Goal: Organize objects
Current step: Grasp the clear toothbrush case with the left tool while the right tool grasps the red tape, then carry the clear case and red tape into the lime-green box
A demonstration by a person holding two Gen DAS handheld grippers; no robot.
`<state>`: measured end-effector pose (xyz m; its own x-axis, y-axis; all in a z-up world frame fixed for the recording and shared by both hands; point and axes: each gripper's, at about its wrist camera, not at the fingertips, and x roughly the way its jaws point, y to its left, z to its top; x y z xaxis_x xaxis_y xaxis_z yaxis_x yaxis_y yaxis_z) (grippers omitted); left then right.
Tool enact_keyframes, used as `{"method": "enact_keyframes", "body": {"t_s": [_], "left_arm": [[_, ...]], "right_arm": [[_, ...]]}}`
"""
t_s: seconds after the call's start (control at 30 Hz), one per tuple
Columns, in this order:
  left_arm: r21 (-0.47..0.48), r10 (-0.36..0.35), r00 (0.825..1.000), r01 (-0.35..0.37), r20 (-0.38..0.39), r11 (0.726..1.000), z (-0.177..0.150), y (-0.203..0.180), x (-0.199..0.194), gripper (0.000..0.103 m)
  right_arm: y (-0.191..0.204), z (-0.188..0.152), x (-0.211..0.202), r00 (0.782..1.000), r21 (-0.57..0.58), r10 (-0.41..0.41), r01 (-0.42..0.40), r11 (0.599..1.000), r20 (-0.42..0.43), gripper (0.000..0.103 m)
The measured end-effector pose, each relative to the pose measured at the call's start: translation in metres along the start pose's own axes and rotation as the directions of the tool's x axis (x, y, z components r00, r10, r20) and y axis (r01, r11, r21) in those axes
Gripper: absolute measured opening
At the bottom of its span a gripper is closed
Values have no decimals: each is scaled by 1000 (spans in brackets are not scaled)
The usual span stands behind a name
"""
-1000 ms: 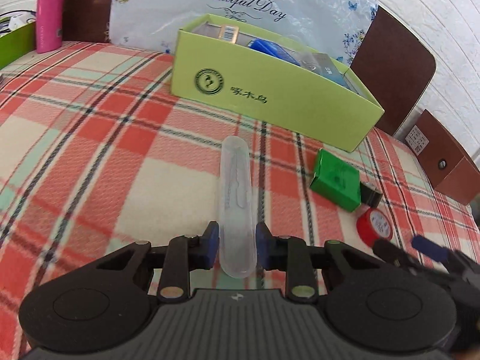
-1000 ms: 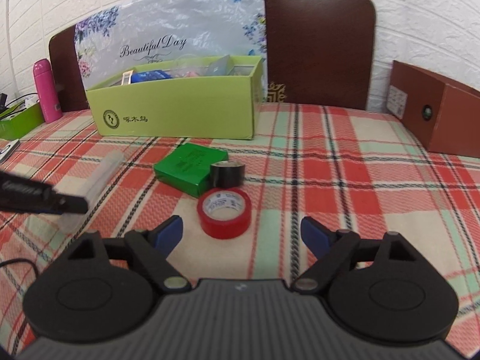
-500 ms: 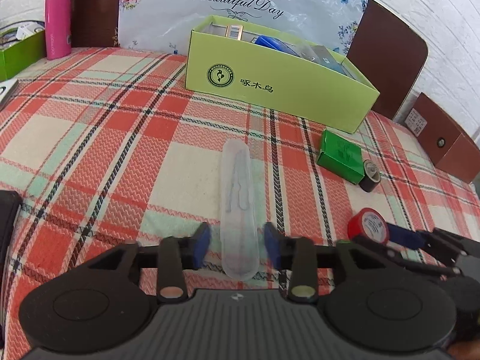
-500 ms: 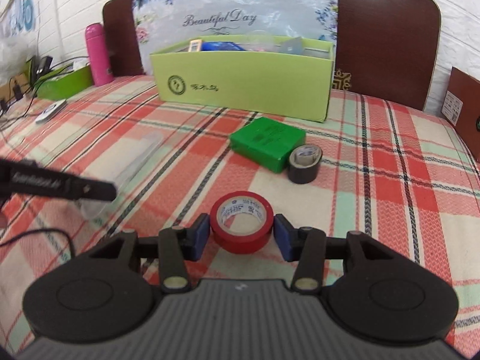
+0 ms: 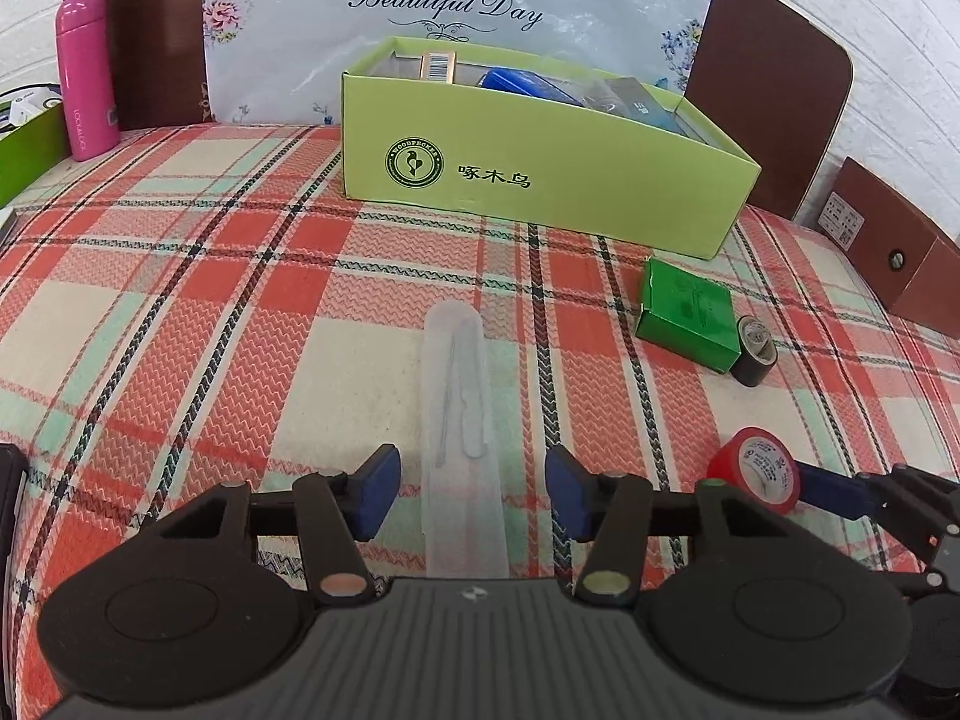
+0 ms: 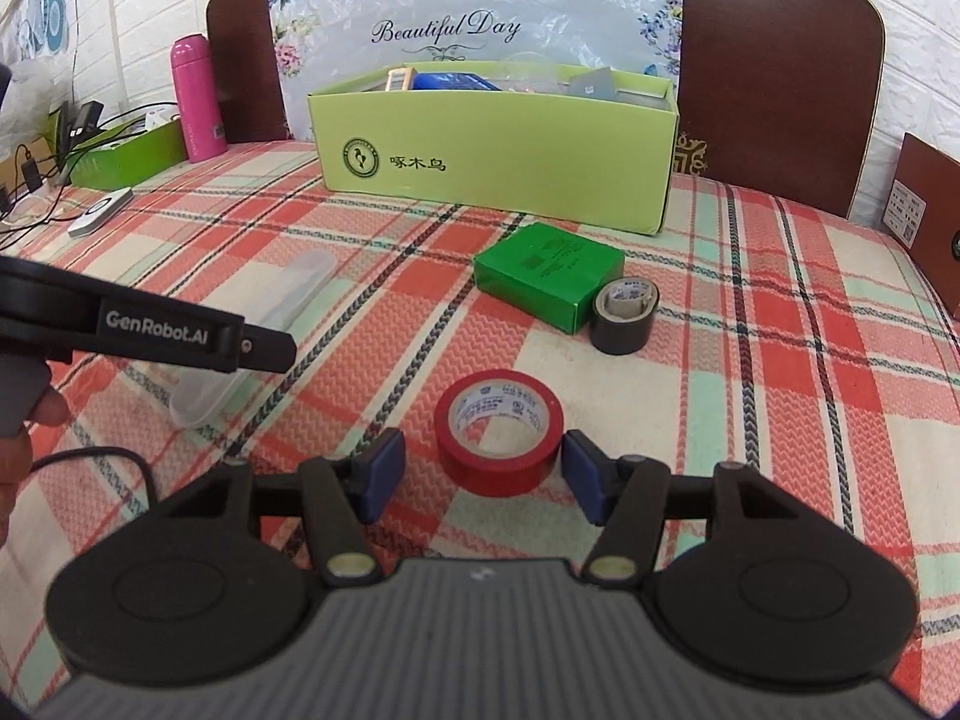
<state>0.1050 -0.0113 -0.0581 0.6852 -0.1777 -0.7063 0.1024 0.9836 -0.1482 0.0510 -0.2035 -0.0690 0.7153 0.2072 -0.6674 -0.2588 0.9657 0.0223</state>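
A clear plastic case lies on the plaid cloth between the fingers of my left gripper, which is open and not touching it. It also shows in the right wrist view, partly behind the left gripper's finger. A red tape roll lies flat between the fingers of my right gripper, which is open with small gaps either side. The roll also shows in the left wrist view. A green box, a black tape roll and a light green storage box with several items lie beyond.
A pink bottle and a green tray with cables stand at the far left. A brown box sits at the right. Chair backs and a floral bag stand behind the storage box. A white device lies left.
My left gripper opened and let go of the clear case, which now lies on the cloth. My right gripper closed in around the red tape roll, then opened a little.
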Motion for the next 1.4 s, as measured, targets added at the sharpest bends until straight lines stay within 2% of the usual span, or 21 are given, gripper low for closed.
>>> {"method": "enact_keyframes", "body": {"t_s": [0.1,0.3,0.33,0.37,0.4,0.43,0.67,0.87,1.17,1.4], "left_arm": [[16,-7,1000,7,-2,1000,-1,-1,0,48],[3,-15,1000,15,-2,1000,1,2,3,48],[15,-10,1000,11,-2,1000,1,1,3,45],[28,-6,1000,6,-1,1000,1,1,3,40],[40,1,1000,-1,0,999,1,0,3,33],[40,3,1000,-3,1,999,1,1,3,30],[10,-40,999,40,0,999,3,2,-2,28],[17,-93,995,92,46,996,14,-4,-19,28],[42,-166,972,162,169,986,52,-12,-47,27],[67,-214,940,203,266,977,94,-22,-56,27]], "right_arm": [[0,0,2,1000,1,-3,3,1000,1,57],[-1,1,5,1000,13,-7,7,1000,4,55],[-1,1,5,1000,13,-10,10,1000,5,54],[-1,1,5,1000,12,-16,16,1000,7,48],[-1,1,5,1000,14,-16,16,1000,8,46],[-2,2,5,1000,18,-14,14,1000,6,46],[1,8,-1,1000,22,20,-20,1000,20,46],[5,23,-12,997,5,30,-30,1000,71,46],[-4,57,-20,987,-19,11,-8,1000,162,46],[-20,96,-17,973,-29,-18,25,999,229,46]]}}
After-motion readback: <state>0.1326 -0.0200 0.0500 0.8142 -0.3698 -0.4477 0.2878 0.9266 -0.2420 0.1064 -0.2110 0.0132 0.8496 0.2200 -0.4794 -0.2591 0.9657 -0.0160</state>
